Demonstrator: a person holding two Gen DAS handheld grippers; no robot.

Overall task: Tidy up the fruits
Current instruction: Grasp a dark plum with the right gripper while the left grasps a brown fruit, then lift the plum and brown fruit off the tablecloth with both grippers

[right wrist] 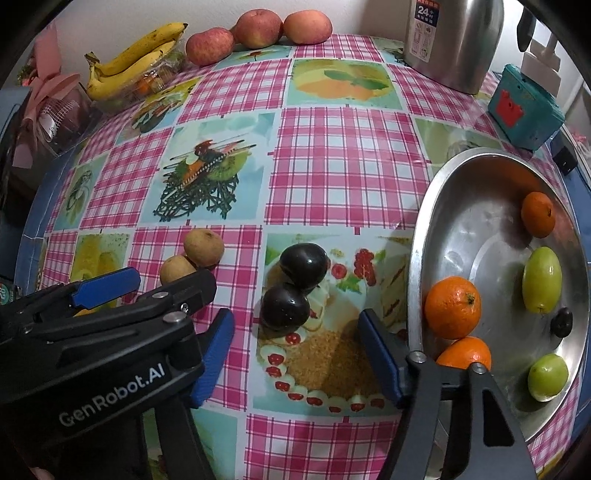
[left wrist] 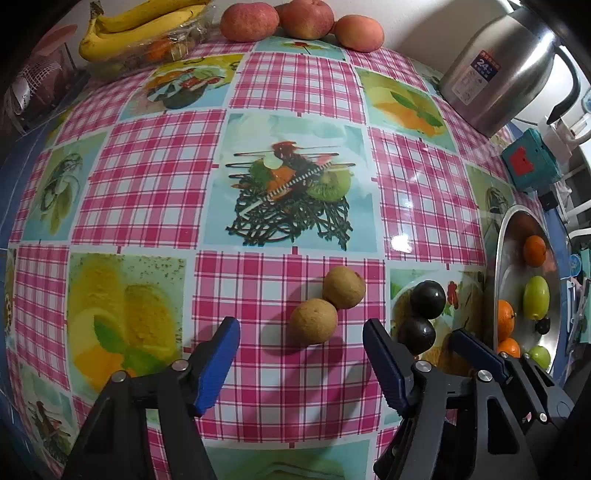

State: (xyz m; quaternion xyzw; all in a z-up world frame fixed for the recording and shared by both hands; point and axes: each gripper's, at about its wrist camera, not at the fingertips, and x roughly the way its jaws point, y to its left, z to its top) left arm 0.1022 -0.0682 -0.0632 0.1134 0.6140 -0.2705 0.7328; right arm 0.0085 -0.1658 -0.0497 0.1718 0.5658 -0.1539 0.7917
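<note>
Left wrist view: at far left the bananas [left wrist: 136, 27] are seen on a clear tray at the table's rear edge, with three apples [left wrist: 249, 22] just beside them; none has been moved to the bowl. At centre, two brown fruits [left wrist: 314, 321] lie touching on the checked tablecloth [left wrist: 147, 177], and the left gripper [left wrist: 301, 365] is held above them with its fingers apart, the nearer fruit between the pads but not touched. Right wrist view: two dark plums [right wrist: 286, 308], touching each other, are bracketed by the right gripper [right wrist: 295, 354], whose fingers are likewise apart and clamped on nothing. At right, the steel bowl [right wrist: 417, 277] is shown to contain three oranges [right wrist: 452, 306], two green fruits [right wrist: 541, 278] and one small dark fruit [right wrist: 561, 322]. The sorting is judged partly done: six pieces are collected, while the brown pair, the plums, the apples and the bananas remain outside. A steel kettle [right wrist: 454, 40] stands behind.
</note>
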